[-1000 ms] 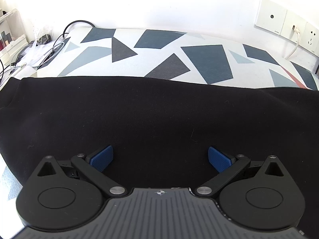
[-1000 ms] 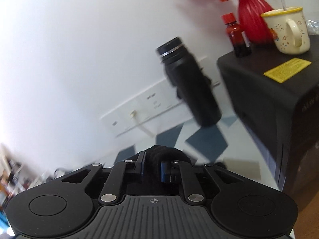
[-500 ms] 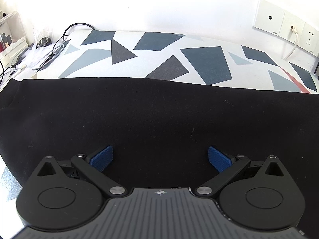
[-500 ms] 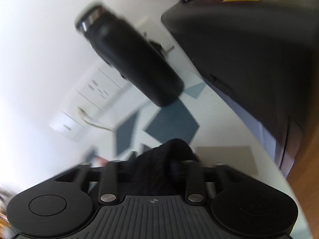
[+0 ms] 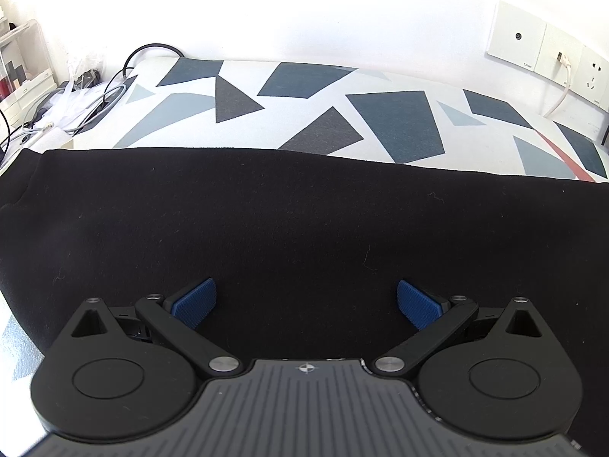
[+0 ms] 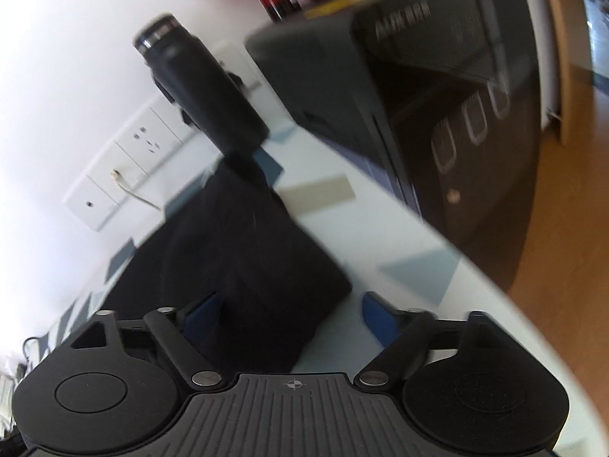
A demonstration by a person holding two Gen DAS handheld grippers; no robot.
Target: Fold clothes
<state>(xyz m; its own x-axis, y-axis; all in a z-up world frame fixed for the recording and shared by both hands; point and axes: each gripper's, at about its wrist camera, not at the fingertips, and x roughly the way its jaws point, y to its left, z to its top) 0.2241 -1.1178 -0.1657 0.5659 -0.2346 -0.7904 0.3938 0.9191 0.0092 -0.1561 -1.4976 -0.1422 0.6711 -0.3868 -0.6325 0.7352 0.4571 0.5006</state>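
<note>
Black fabric, the garment point(image 5: 304, 221), lay flat across the patterned counter point(image 5: 380, 114). The left gripper point(image 5: 306, 301) hovered over it, jaws wide apart and holding nothing. The right gripper point(image 6: 291, 314) stood at a bunched end of the garment point(image 6: 247, 251) near a dark bottle point(image 6: 201, 87), jaws spread and empty. For a clean fold, edges should be aligned before pressing flat.

Bright daylight blows the wall point(image 5: 304, 7) out to white in the sharp left view; the right view is motion-blurred, with fisheye bending at edges.
</note>
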